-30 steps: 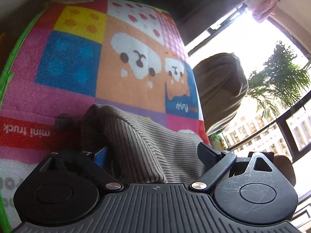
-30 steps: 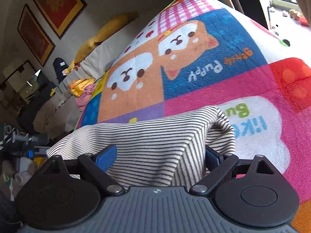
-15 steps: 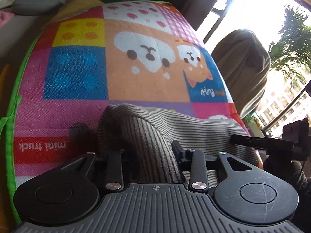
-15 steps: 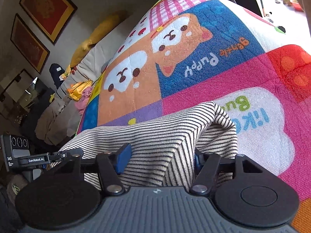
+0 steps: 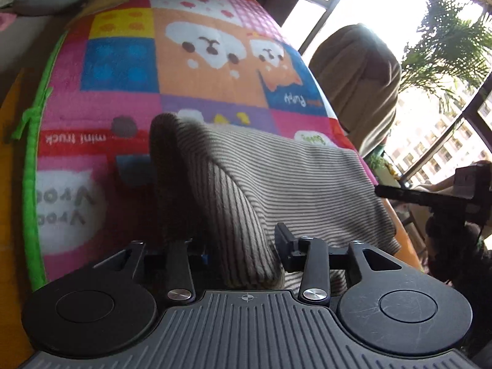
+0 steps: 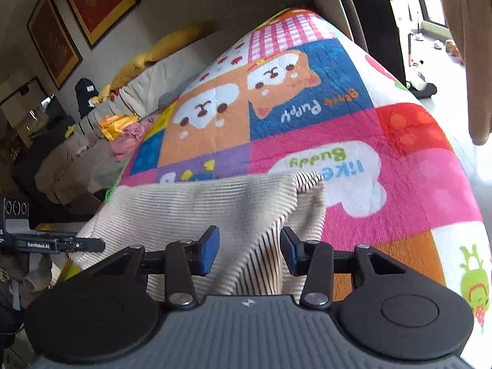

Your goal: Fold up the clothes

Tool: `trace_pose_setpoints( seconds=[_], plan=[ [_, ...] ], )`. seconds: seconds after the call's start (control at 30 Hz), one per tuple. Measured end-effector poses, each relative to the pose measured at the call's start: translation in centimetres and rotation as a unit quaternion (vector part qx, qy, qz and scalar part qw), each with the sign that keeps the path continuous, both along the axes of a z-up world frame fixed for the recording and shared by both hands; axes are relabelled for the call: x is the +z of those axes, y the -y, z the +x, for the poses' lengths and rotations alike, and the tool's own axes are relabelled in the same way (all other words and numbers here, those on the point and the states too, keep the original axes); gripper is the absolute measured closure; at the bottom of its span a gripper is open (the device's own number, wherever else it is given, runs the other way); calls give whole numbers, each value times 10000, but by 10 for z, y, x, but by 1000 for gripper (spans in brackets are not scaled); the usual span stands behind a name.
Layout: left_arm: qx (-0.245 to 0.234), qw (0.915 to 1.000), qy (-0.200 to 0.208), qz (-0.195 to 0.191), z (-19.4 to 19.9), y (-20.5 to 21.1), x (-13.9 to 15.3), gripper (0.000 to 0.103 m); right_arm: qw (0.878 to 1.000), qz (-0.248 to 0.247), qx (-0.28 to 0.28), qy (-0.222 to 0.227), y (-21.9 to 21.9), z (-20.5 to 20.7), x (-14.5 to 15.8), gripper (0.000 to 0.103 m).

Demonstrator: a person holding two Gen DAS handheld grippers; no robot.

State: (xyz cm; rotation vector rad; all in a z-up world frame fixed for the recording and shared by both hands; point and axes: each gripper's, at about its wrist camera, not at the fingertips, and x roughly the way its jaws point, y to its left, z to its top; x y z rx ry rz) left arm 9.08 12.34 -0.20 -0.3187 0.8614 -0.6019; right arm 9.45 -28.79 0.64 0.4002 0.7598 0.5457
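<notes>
A beige garment with thin dark stripes (image 5: 307,178) lies across the near part of a colourful cartoon play mat (image 5: 123,61). My left gripper (image 5: 240,246) is shut on a bunched fold at the garment's left end, which rises in a ridge from the jaws. In the right wrist view the same garment (image 6: 200,206) tents up from the mat (image 6: 399,169), and my right gripper (image 6: 249,249) is shut on its right end, blue pads pressing the cloth. Each view also catches the other gripper at its edge: the right one (image 5: 430,196) and the left one (image 6: 61,244).
A brown draped seat (image 5: 356,77) stands beyond the mat's right side by a bright window with a palm outside. On the other side runs a sofa with a yellow pillow (image 6: 172,43) and loose pink and yellow clothes (image 6: 123,129). A green border (image 5: 30,169) edges the mat.
Both grippers' fingers have drawn in from wide open and closed on the garment's ends. The cloth has lifted and stretched between them, and more of the mat shows beyond it.
</notes>
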Motion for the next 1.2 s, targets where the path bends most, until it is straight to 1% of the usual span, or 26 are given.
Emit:
trace_pose_setpoints(
  seconds=[0.03, 0.07, 0.2, 0.23, 0.27, 0.3, 0.33, 0.37, 0.4, 0.43, 0.47, 0.57, 0.63, 0.7, 0.73, 0.77, 0.8, 0.83, 0.87, 0.9, 0.93, 0.97, 1.0, 1.07, 1.13, 1.2],
  plan=[
    [-1, 9998, -58, -180, 0, -2, -3, 52, 10000, -47, 1, 16, -1, -4, -2, 46],
    [8, 9995, -86, -294, 0, -4, -4, 49, 10000, -93, 2, 31, -2, -7, -3, 41],
    [99, 9992, -193, -333, 5, 3, -10, 49, 9996, -279, 5, 93, -6, -21, -10, 35],
    [112, 9991, -203, -354, 6, 6, -10, 49, 9994, -326, 5, 109, -6, -25, -12, 37],
    [64, 9990, -199, -403, 7, 10, -9, 52, 9992, -372, 6, 124, -7, -29, -14, 43],
    [-71, 9986, -130, -503, 4, 14, -4, 60, 9993, -323, 43, 169, -9, -32, -11, 47],
    [-206, 9979, -61, -603, 2, 17, 0, 60, 9993, -287, 59, 234, -8, -35, -5, 55],
    [-341, 9970, 11, -700, 0, 21, 5, 60, 9992, -256, 71, 302, -7, -39, 0, 58],
    [-469, 9958, 106, -773, -5, 23, 11, 60, 9990, -224, 83, 369, -6, -43, 6, 59],
    [-528, 9954, 152, -781, -8, 23, 15, 60, 9986, -333, 46, 398, -5, -46, 6, 59],
    [-522, 9960, 177, -708, -10, 22, 16, 60, 9980, -462, 1, 421, -4, -49, 6, 59],
    [-229, 9994, 239, -112, -17, 15, 11, 59, 9951, -850, -134, 490, 0, -57, 6, 59],
    [-60, 9992, 213, 339, -21, 7, 3, 56, 9914, -1205, -196, 478, 0, -62, -3, 59],
    [18, 9962, 279, 821, -28, 2, -1, 50, 9873, -1497, -206, 495, -1, -68, -7, 56],
    [-38, 9950, 385, 916, -32, -1, 2, 49, 9856, -1598, -178, 525, -2, -73, -6, 51],
    [-85, 9937, 490, 1004, -37, -3, 5, 45, 9838, -1699, -150, 555, -2, -77, -5, 39],
    [-54, 9928, 592, 1039, -39, -6, 11, 32, 9813, -1830, -190, 567, -3, -80, -3, 30],
    [-24, 9918, 694, 1073, -41, -9, 17, 27, 9797, -1913, -229, 559, -2, -86, 0, 19],
    [2, 9911, 784, 1078, -43, -12, 22, 21, 9841, -1700, -213, 465, 3, -89, 3, 18],
    [-7, 9934, 768, 851, -41, -17, 26, 14, 9887, -1442, -188, 359, 8, -92, 6, 17],
    [8, 9957, 689, 621, -38, -21, 27, 10, 9925, -1184, -164, 252, 14, -96, 8, 16],
    [25, 9973, 605, 411, -35, -25, 28, 9, 9963, -838, -156, 80, 19, -97, 9, 13],
    [57, 9981, 490, 365, -31, -24, 25, 9, 9989, -413, -154, -163, 24, -97, 8, 12],
    [79, 9989, 268, 380, -25, -17, 16, 9, 9964, 366, -84, -759, 26, -89, -3, 10],
    [-55, 9995, 96, 299, -25, -7, 5, 11, 9842, 1135, -9, -1356, 28, -81, -16, 10],
    [-204, 9997, 3, 112, -29, 2, -2, 10, 9857, 1079, -186, -1281, 27, -66, -16, 10]
  ],
)
